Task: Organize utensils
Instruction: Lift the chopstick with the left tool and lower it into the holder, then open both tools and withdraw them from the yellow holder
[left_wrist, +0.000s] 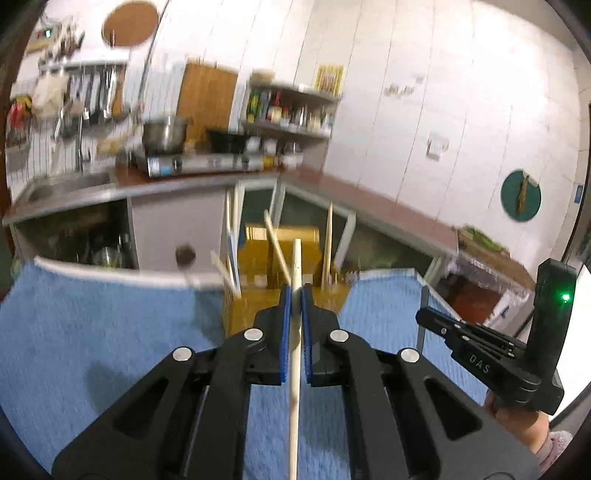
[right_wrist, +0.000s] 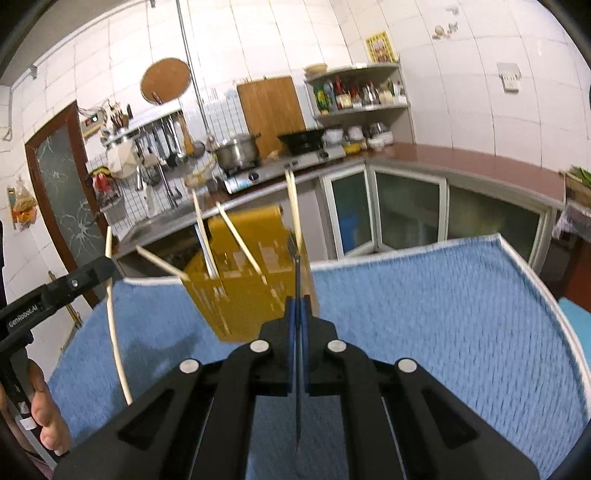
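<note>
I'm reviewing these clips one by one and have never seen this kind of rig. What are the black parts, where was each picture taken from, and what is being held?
There is no robot. A person holds one black hand-held gripper in each hand, and each gripper carries a wide-angle camera that looks forward along its two fingers.

The left camera's picture shows the left gripper shut on a pale wooden chopstick. The right gripper shows at its right edge.

The right camera's picture shows the right gripper shut on a thin dark utensil, seen edge-on, so I cannot tell what it is.

Ahead of both stands a yellow utensil holder on a blue towel, with several chopsticks standing in it. A kitchen counter lies behind.
</note>
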